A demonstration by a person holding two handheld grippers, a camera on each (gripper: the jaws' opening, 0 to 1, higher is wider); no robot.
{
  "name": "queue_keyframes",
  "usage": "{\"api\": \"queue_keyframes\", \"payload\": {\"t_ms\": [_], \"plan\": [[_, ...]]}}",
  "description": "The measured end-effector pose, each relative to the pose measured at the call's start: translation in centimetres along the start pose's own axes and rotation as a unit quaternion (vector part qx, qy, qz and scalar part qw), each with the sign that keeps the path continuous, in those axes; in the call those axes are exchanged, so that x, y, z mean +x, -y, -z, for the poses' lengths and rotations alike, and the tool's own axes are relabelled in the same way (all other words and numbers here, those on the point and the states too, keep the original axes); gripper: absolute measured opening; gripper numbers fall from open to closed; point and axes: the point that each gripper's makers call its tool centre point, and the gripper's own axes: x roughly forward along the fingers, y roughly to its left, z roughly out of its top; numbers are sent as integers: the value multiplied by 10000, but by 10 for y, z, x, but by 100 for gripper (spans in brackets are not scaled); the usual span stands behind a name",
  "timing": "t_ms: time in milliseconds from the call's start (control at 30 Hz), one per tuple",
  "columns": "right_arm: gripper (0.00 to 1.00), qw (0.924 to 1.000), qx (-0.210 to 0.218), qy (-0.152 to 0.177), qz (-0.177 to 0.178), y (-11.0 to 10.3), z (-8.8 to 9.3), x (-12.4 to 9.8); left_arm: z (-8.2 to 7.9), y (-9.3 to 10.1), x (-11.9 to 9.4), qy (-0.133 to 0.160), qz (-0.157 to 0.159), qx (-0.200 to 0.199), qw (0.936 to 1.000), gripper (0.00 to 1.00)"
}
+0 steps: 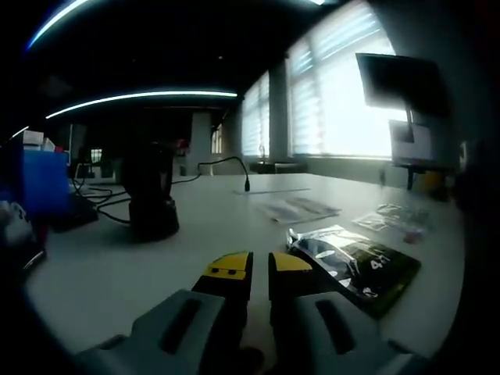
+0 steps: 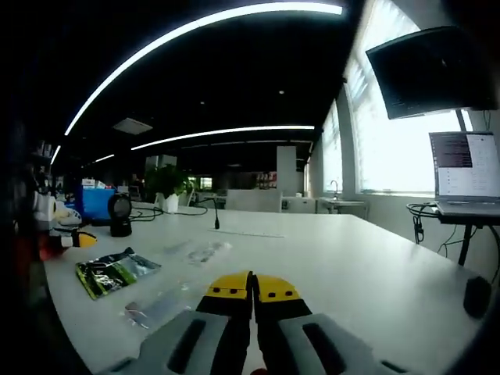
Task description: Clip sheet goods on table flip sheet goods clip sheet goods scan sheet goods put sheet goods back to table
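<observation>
A green and silver foil pouch (image 1: 355, 266) lies flat on the white table (image 1: 117, 266), just right of my left gripper (image 1: 260, 264). That gripper's yellow-tipped jaws stand almost together with nothing between them. In the right gripper view the same pouch (image 2: 116, 271) lies at the left, well away from my right gripper (image 2: 252, 285), whose jaws are shut on nothing above the table (image 2: 351, 266). Clear sheet packets (image 1: 301, 208) lie farther back, and two more (image 2: 160, 305) lie near the right gripper. A black scanner on a stand (image 1: 152, 195) is at the back left.
A blue box (image 1: 43, 183) and cables sit at the table's left end. A gooseneck microphone (image 1: 246, 183) stands mid-table. A laptop (image 2: 466, 176) and a monitor (image 2: 426, 70) are on the window side. A small yellow-tipped object (image 2: 78, 238) lies near the left edge.
</observation>
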Motion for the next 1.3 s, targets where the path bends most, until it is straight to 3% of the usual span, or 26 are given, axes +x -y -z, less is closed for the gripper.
{"api": "queue_keyframes", "payload": {"t_ms": [167,300,367,467,567,733,967,1300], "plan": [[0,9988,-286,-31,-389,3,1,4,1,3,0,-27,45,82,10000,1],[0,9983,-354,-55,-470,9,4,9,1,3,-1,-21,34,14,10000,1],[0,9977,-284,-107,-603,10,7,10,1,4,-1,-30,56,4,10000,1],[0,9950,218,-64,-975,4,5,10,2,6,0,-64,81,21,9999,1],[0,9926,-327,-179,-1153,5,8,10,3,6,0,-89,94,-3,9999,1],[0,9825,-1091,-218,-1492,-4,23,10,3,8,0,-93,114,-41,9999,1],[0,9797,-1078,-162,-1681,-10,31,7,2,7,1,-63,159,25,9999,1],[0,9809,-921,-48,-1713,-2,38,6,2,6,4,-44,208,69,9997,1]]}}
